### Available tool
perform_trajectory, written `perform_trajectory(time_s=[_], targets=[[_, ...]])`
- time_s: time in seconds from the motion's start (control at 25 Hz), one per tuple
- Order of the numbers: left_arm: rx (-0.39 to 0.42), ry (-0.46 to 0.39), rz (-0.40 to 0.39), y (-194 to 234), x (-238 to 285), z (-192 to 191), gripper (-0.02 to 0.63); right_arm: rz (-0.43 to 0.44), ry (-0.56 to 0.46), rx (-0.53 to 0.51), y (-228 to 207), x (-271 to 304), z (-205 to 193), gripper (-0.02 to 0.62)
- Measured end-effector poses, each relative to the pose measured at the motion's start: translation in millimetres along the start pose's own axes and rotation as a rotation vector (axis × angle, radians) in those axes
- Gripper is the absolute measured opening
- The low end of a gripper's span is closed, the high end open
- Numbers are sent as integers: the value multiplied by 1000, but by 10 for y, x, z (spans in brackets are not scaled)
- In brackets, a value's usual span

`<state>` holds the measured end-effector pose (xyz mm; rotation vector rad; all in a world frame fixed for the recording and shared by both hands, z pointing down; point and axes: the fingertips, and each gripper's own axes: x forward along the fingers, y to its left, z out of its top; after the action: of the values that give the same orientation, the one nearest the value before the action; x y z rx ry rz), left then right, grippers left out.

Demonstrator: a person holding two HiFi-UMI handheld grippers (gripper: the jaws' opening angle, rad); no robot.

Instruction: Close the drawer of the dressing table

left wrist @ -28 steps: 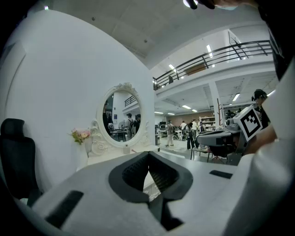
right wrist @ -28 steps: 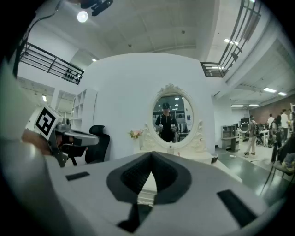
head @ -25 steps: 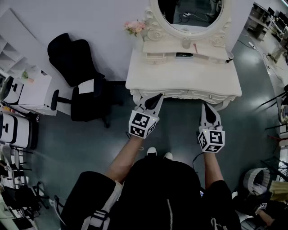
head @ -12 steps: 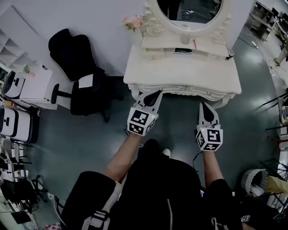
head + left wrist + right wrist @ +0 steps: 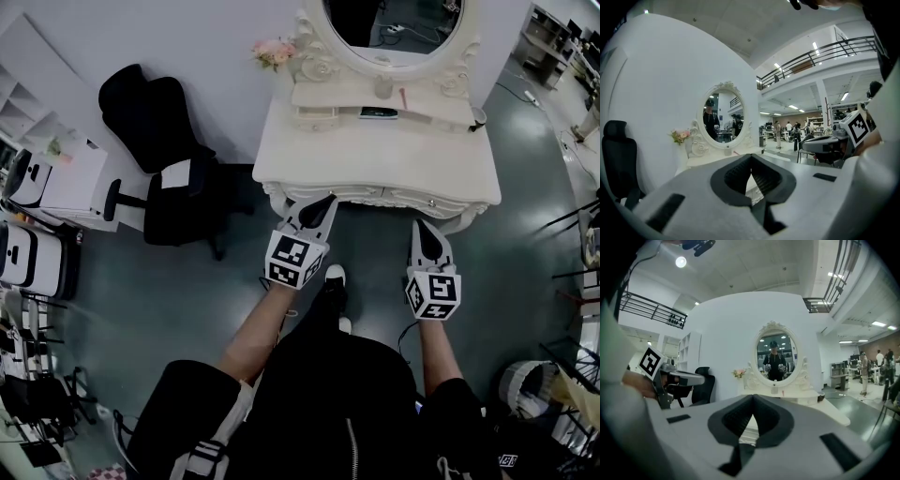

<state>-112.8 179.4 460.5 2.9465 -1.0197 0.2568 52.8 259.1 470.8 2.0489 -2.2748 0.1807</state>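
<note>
Here we stand in front of the white dressing table (image 5: 375, 155), its worktop bare, with the oval mirror (image 5: 394, 23) at the back and a pink flower sprig (image 5: 274, 53) at its left corner. On the little shelf under the mirror lies a dark flat object (image 5: 379, 113); we cannot read anything on it. The drawer (image 5: 398, 198) sits in the carved front under the worktop, small knobs showing, and from up here we cannot tell whether it stands out. Our left gripper (image 5: 326, 202) has its jaws together on nothing, tips right at the front edge, left of centre. Our right gripper (image 5: 422, 227), jaws likewise together and empty, points at the front, just short of it. Both cubes show black square markers. To the left, a black chair (image 5: 155, 117) carries a white sheet (image 5: 178, 178), any print too small to read.
</note>
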Motion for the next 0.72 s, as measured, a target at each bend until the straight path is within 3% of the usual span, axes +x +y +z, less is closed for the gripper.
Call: perform_trajectory(time_s=[0.36,0.72], targets=[[-19,0,-21,363,620,-21,8,-13,22,1,-263,603,4,2],[-31,-5,-64,912,1408,64,8,-60,15,-15,-606,1439,301,2]])
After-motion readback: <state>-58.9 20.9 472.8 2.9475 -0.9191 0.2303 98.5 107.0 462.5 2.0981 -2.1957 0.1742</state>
